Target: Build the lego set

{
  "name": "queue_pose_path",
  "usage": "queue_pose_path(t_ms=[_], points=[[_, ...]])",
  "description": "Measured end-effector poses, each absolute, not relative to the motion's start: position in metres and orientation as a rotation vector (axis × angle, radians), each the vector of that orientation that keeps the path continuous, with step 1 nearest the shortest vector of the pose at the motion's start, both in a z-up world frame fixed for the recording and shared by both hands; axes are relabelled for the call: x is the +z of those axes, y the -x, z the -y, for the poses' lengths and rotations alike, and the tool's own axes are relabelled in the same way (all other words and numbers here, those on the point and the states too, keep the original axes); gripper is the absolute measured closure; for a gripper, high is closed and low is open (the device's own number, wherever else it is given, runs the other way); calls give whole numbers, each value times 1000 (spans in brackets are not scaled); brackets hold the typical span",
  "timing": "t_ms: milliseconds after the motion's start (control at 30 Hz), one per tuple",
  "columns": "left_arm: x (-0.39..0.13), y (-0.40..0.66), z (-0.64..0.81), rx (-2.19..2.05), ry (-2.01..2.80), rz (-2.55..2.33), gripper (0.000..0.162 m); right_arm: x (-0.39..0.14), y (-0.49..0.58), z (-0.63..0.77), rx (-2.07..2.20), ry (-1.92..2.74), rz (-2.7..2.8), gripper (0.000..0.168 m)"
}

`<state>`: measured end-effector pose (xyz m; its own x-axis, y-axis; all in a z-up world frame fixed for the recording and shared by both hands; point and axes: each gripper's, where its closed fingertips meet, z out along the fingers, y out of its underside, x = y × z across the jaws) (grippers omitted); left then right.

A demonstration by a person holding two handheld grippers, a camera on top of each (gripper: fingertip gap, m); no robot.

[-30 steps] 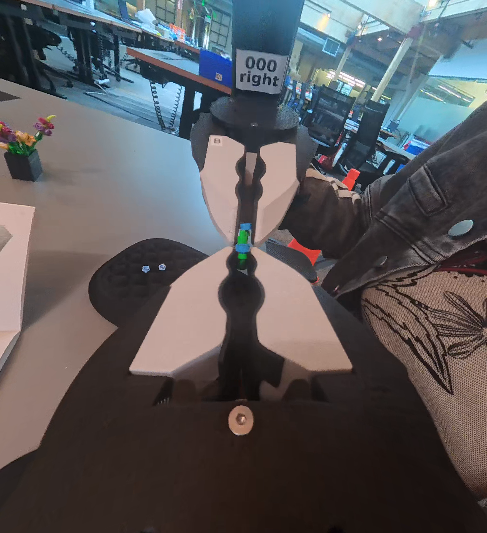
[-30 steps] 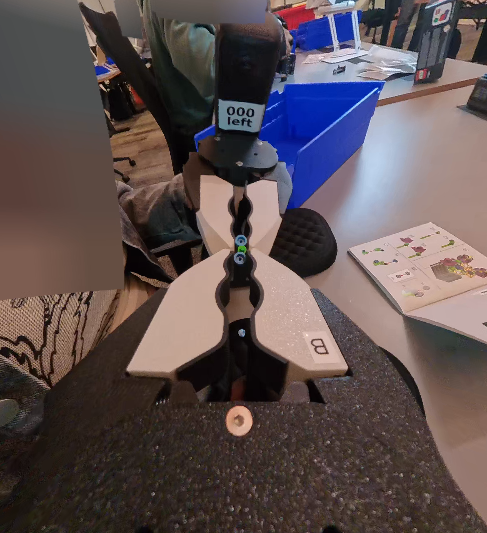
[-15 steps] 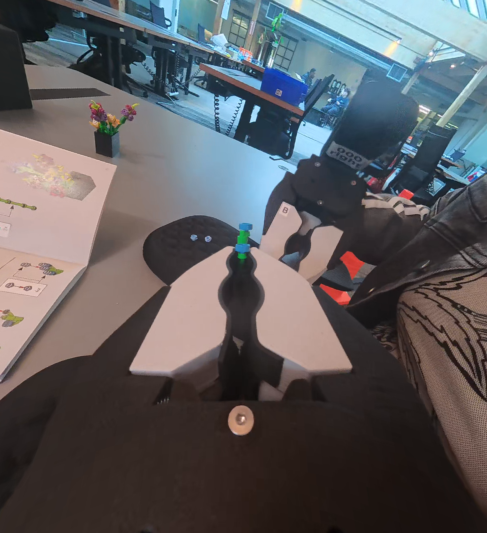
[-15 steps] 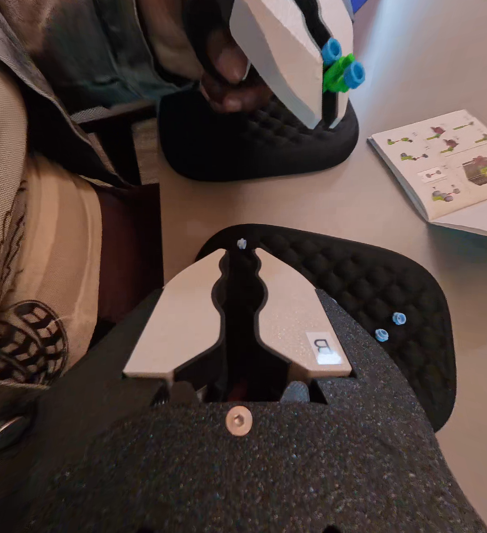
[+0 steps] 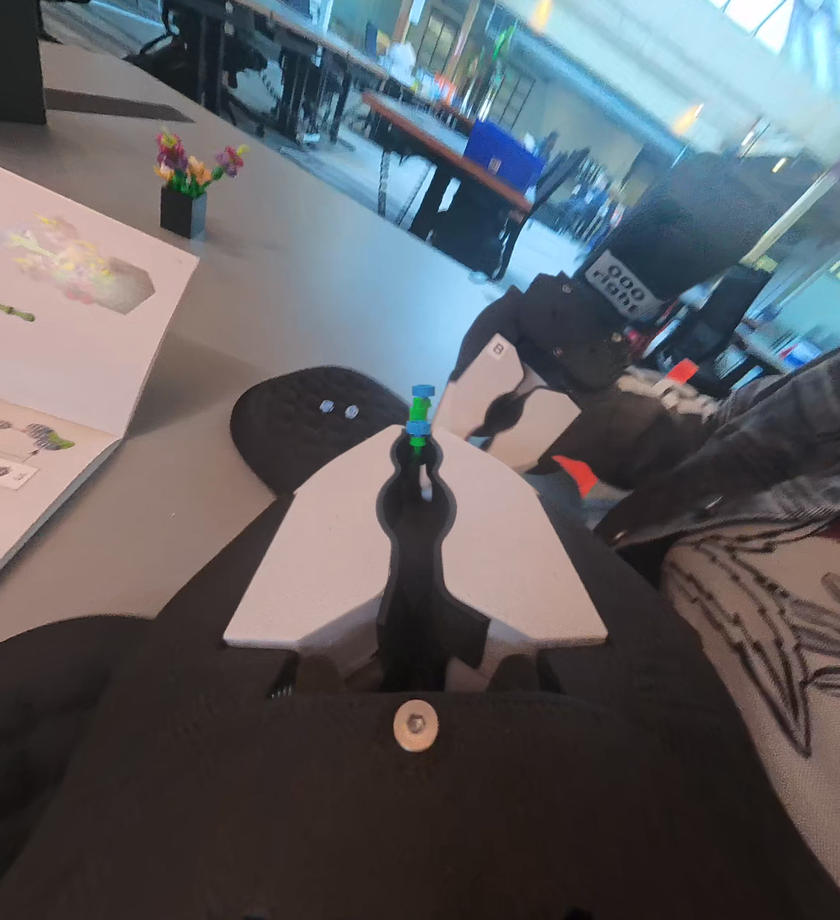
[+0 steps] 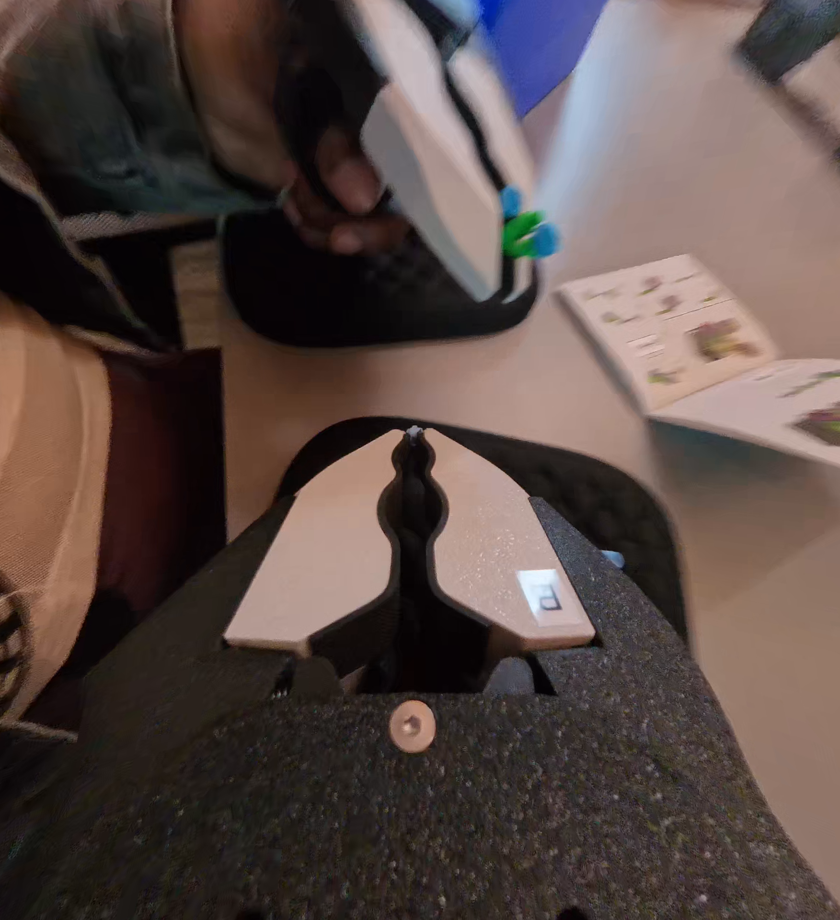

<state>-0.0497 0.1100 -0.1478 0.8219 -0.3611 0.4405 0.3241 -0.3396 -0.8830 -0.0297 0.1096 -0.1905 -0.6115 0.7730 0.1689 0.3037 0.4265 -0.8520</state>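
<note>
Left claw [image 5: 417,438]: my two fingers are pressed together on the lower end of a green stem [image 5: 418,413]. I hold it upright so that most of it stands clear above the tips.

Green stem: a thin bright-green rod carrying two blue round pieces, one at its top [image 5: 422,390] and one just above my fingertips. The right wrist view shows it too [image 6: 522,234], jutting sideways from the white fingers of that claw.

Right claw [image 6: 414,438]: the fingers are closed to a narrow slit, with a tiny pale piece [image 6: 414,434] pinched at the very tip. That view is smeared, so I take it for a small stud but cannot be sure. In the left wrist view this claw [image 5: 507,413] sits lower and to the right of the stem, apart from it.

Black mat [image 5: 298,423]: a dimpled pad on the grey table [image 5: 308,298], just beyond my left claw; two small pale round pieces [image 5: 338,409] lie on it side by side.

Instruction booklet [image 5: 59,348]: open on the table, left of the mat.

Flower model [image 5: 186,194]: coloured blooms in a black pot, standing farther back on the table.

Hand [image 6: 343,199]: wrapped around the left claw's grip, above a second dark pad [image 6: 358,303].
</note>
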Motion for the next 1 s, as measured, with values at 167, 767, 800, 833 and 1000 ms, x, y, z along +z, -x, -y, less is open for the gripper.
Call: queue_pose_path(t_ms=[167,767,800,833,1000], points=[[-122,31,-118,-895,1634,-29,156,-100,31,-132,1022,607,1819,166],[-105,10,-126,-746,1674,-254,156,-85,26,-125,734,349,1993,165],[-105,10,-126,-746,1673,-254,156,-84,25,-124,730,342,1995,165],[-105,10,-126,-744,1675,-255,156,-84,26,-124,720,338,1999,165],[-103,10,-124,-741,1656,-263,156,-84,25,-124,689,320,2018,164]])
